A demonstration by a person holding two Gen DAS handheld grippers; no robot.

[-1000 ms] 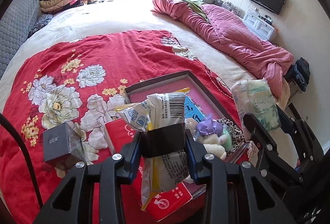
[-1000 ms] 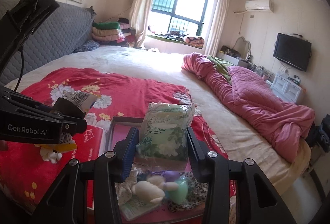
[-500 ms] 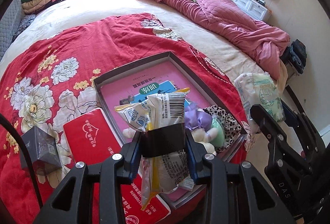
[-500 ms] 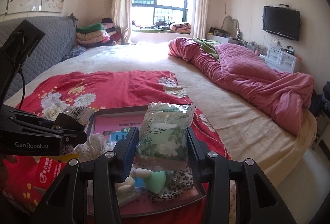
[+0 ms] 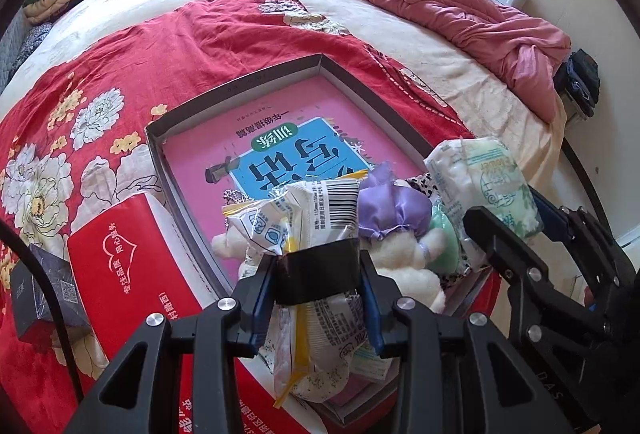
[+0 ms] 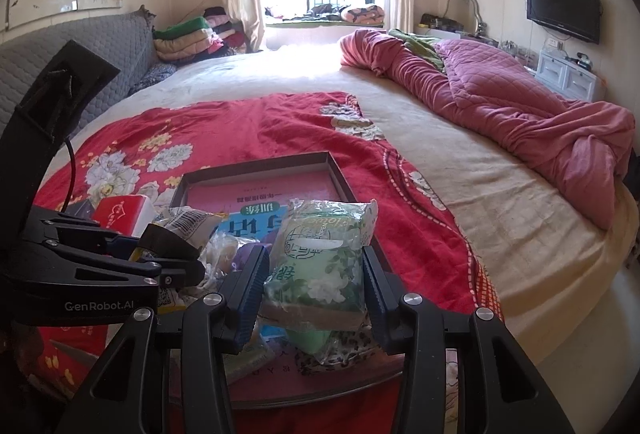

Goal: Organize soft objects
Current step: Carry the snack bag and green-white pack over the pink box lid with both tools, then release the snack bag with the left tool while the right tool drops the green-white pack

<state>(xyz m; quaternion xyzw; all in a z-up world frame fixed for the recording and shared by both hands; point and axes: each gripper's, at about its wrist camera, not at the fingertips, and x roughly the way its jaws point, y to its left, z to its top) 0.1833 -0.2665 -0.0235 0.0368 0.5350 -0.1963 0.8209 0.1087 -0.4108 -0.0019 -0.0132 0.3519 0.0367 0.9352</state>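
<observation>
Hovering side by side over the near end of the shallow grey tray (image 5: 236,84), both grippers carry a soft pack each. The left gripper (image 5: 318,300) has its jaws closed partway onto a white and yellow pack (image 5: 316,234), pinched about the middle where a black band wraps it, so both ends flop free above and below the grip. The right gripper (image 6: 314,292) is a little wider, clamped on the sides of a green-printed tissue pack (image 6: 320,254) that stands upright between the blue pads. Holding them by the waist and tilted downward looks sensible to me: each pack can be lowered straight into the tray without dragging on what already lies there, namely a plush toy (image 5: 404,258) with a purple bow and a leopard-print cloth (image 6: 340,350), on top of a pink book. A red box (image 5: 132,266) sits just beside the tray on the red floral blanket (image 5: 168,46).

The near corner of the tray is covered by the grippers, and I cannot tell how much free room is left beneath them, nor read the small paper items under the tissue pack
</observation>
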